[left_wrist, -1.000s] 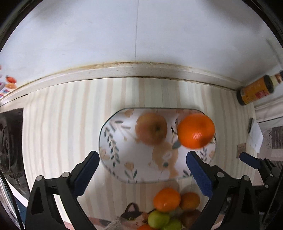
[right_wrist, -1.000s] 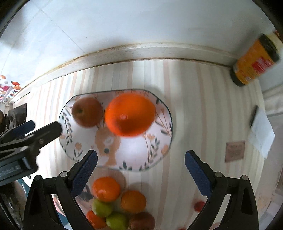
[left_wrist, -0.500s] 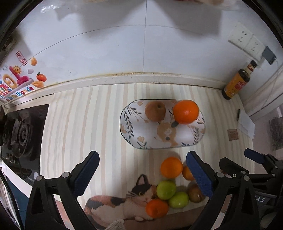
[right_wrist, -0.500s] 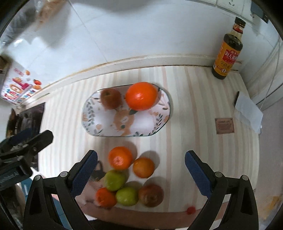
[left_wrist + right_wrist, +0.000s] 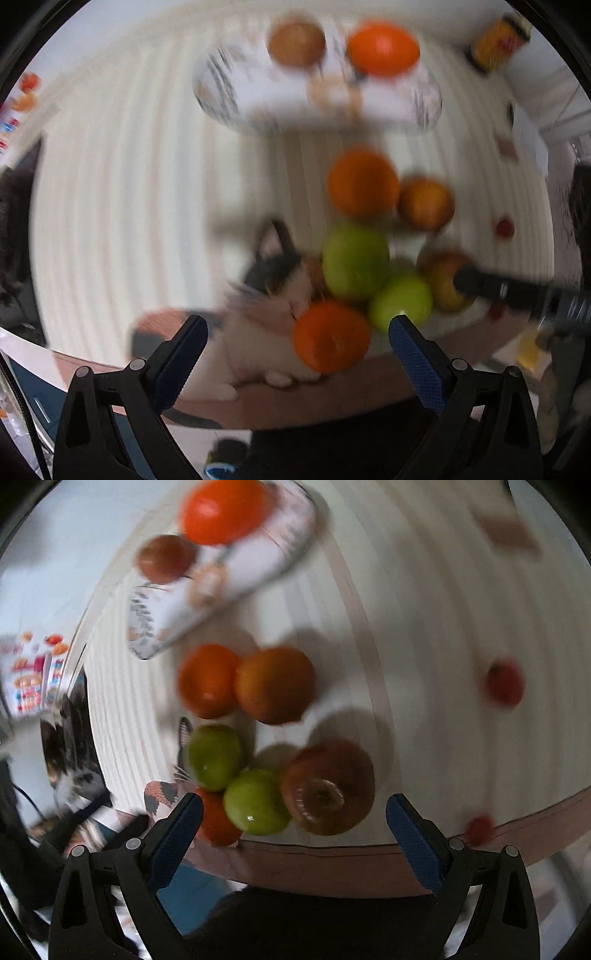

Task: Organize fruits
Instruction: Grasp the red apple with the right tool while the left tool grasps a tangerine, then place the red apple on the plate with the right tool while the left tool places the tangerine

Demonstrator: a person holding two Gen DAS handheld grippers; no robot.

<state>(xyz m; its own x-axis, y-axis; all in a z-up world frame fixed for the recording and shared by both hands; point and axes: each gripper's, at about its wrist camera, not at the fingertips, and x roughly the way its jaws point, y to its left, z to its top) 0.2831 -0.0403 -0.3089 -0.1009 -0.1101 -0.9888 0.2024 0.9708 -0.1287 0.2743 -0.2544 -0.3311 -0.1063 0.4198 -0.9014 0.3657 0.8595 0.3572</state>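
Both views are motion-blurred. A patterned oval plate (image 5: 388, 110) (image 5: 258, 565) at the far side holds a brown apple (image 5: 296, 44) (image 5: 166, 558) and a large orange (image 5: 383, 48) (image 5: 225, 510). Near the table's front edge lies a cluster of loose fruit: oranges (image 5: 364, 184) (image 5: 275, 685), green apples (image 5: 355, 261) (image 5: 255, 801), a red-brown apple (image 5: 445, 280) (image 5: 328, 786) and a nearer orange (image 5: 331, 336) (image 5: 218, 823). My left gripper (image 5: 297, 334) is open and empty above that orange. My right gripper (image 5: 293, 812) is open and empty over the green and red-brown apples; its arm shows in the left wrist view (image 5: 517, 291).
The striped tablecloth (image 5: 129, 184) has a cat picture (image 5: 273, 280) by the fruit. A sauce bottle (image 5: 498, 37) stands at the far right. Small red items (image 5: 505, 681) (image 5: 479, 829) lie right of the cluster. A dark stove (image 5: 70, 731) is at the left.
Both grippers have pulled back from the plate and dropped toward the loose fruit at the front edge. The views have tilted and blurred. Both stay open and empty.
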